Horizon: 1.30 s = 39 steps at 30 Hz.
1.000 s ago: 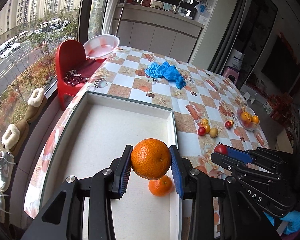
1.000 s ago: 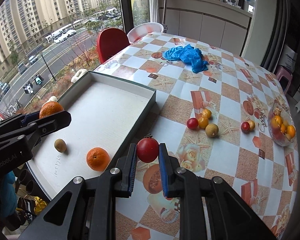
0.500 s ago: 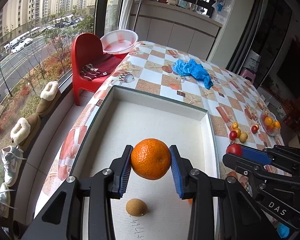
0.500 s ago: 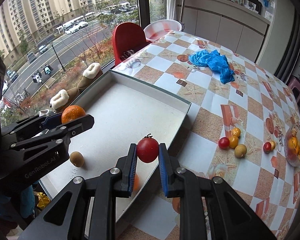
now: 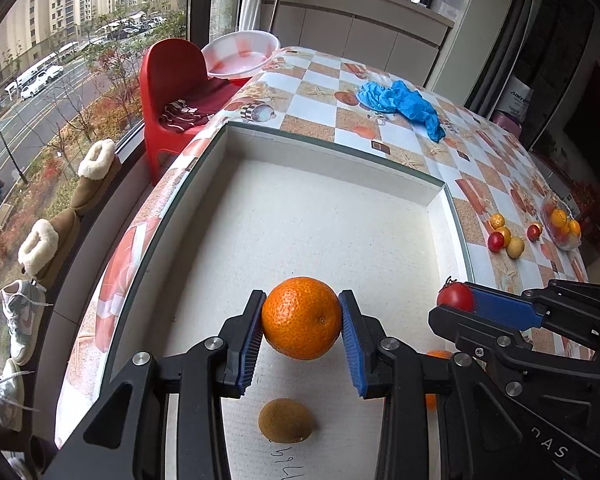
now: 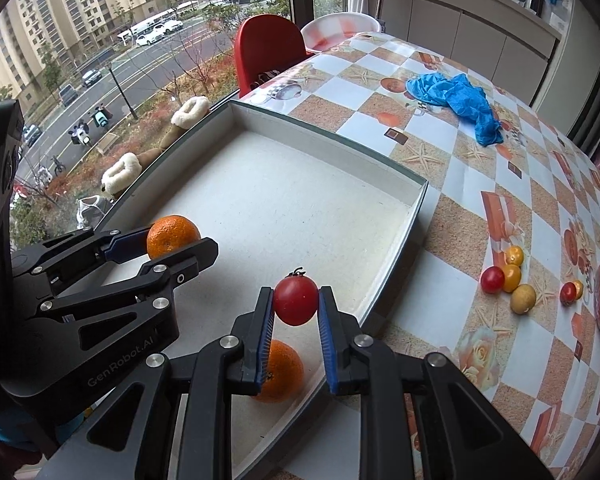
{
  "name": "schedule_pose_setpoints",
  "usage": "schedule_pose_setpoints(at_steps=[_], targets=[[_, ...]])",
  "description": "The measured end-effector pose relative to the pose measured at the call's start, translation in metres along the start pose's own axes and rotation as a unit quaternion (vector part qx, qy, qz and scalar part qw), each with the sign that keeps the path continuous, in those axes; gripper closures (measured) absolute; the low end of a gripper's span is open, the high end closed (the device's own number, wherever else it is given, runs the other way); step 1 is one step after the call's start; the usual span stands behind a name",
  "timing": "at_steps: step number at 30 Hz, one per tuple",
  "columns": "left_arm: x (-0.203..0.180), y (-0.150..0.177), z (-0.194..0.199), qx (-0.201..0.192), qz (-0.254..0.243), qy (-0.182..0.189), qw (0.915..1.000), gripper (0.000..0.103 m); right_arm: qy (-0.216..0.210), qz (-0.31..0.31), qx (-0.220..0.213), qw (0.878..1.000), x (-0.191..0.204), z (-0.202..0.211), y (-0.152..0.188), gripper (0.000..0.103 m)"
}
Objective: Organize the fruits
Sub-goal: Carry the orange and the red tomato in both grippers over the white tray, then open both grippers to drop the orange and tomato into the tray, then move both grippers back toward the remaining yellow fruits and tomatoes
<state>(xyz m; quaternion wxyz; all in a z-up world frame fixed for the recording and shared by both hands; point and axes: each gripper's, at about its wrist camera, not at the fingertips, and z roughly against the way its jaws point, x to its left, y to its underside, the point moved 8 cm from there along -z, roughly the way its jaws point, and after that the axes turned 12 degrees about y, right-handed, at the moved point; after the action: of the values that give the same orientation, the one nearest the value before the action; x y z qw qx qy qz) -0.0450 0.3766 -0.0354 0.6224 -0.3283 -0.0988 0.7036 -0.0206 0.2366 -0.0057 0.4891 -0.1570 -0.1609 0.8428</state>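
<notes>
Left wrist view, held fruit: the left gripper [image 5: 302, 336] is clamped on a tangerine [image 5: 301, 318], both blue pads pressing its sides, so the fruit hangs clear above the tray floor.
Right wrist view, held fruit: the right gripper [image 6: 296, 318] is closed on a cherry tomato [image 6: 295, 299], stem up, pinched near the fingertips over the tray's near corner.
Reason for hold: both fruits are carried over the tray [image 5: 340, 148]; judged from the task, each is about to be set down inside it.
Tray contents: a kiwi [image 5: 286, 420] lies just below the tangerine; a second tangerine [image 6: 278, 372] rests by the near right wall, under the tomato.
Fruit left outside: a small cluster of loose fruits [image 6: 508, 278] on the tablecloth, well apart from the tray, beside a clear bowl [image 5: 560, 228] of fruit.
Surface: a checked tablecloth [image 6: 452, 216] with a crumpled blue glove [image 6: 458, 98] at the far end.
Room: a red chair [image 5: 172, 80] and a basin [image 5: 240, 54] by a large window; boots and sneakers line the sill.
</notes>
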Motion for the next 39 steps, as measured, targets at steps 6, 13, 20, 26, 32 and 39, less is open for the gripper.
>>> schedule_pose_setpoints(at_steps=[6,13,20,26,32,39], targets=[[-0.003,-0.001,0.004,-0.009,-0.018,-0.010,0.9998,0.058,-0.003,0.003,0.003,1.000,0.000,-0.002,0.000,0.070],[0.009,-0.006,0.009,-0.022,0.006,-0.025,0.9994,0.024,0.005,-0.013,-0.009,1.000,-0.014,0.003,-0.002,0.049],[-0.003,-0.007,0.009,-0.015,-0.004,-0.026,0.9995,0.024,0.016,-0.028,-0.029,0.999,-0.032,0.015,0.000,0.025],[-0.027,-0.009,0.012,-0.011,-0.025,-0.020,0.9994,0.024,0.026,-0.060,-0.044,0.997,-0.063,0.024,0.010,0.018],[-0.064,-0.011,0.005,0.003,-0.049,-0.004,0.9988,0.024,0.036,-0.121,-0.048,0.991,-0.116,0.022,0.030,0.000],[-0.121,-0.012,-0.004,0.021,-0.091,0.021,0.9954,0.024,0.061,-0.194,-0.016,0.979,-0.185,0.007,0.075,0.000]])
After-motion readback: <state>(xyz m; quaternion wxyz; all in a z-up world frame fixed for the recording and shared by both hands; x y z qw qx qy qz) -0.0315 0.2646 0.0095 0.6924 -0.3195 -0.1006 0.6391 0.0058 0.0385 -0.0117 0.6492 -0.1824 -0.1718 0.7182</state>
